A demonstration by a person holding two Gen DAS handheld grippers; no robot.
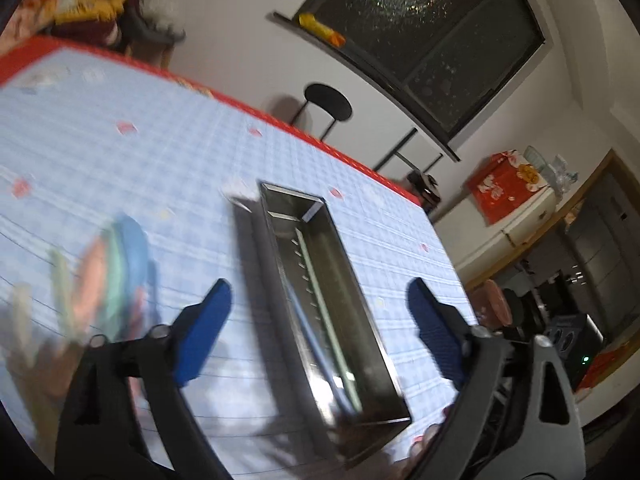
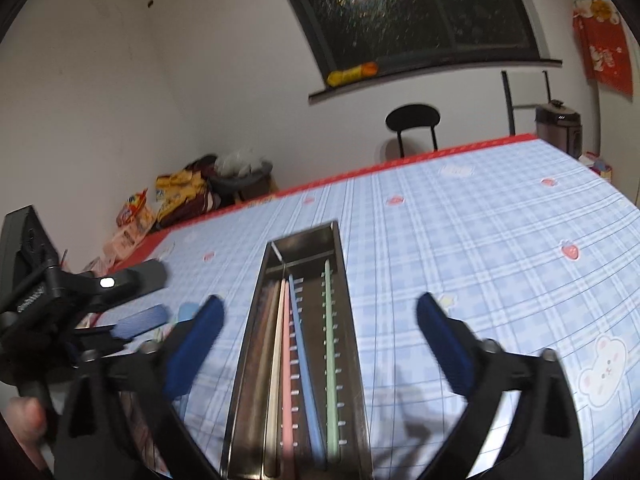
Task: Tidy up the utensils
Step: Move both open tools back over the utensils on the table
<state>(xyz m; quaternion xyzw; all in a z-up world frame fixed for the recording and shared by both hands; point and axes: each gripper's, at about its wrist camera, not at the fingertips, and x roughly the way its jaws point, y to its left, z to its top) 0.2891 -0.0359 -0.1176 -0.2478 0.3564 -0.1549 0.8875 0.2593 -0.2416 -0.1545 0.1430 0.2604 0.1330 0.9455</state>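
Observation:
A long steel tray point(image 2: 248, 344) lies lengthwise on the blue checked tablecloth. Cream point(image 2: 276, 360), pink point(image 2: 286, 380) and blue handles point(image 2: 304, 360) lie in its left compartment, and a green one point(image 2: 331, 360) in its right. My right gripper point(image 2: 320, 300) hangs open over the tray's near half, nothing between its blue fingers. My left gripper point(image 1: 318, 286) is open too, above the same tray point(image 1: 292, 196), holding nothing. Several pastel spoons point(image 1: 120, 272), blurred, lie on the cloth to its left. In the right wrist view the left gripper point(image 2: 140, 320) shows at the left edge.
The table's red far edge point(image 2: 400, 162) runs behind the tray. Beyond it are a black stool point(image 2: 414, 120) and a rice cooker point(image 2: 558, 128). Snack bags point(image 2: 180, 196) are piled in the corner. A person's hand point(image 2: 24, 416) shows at the lower left.

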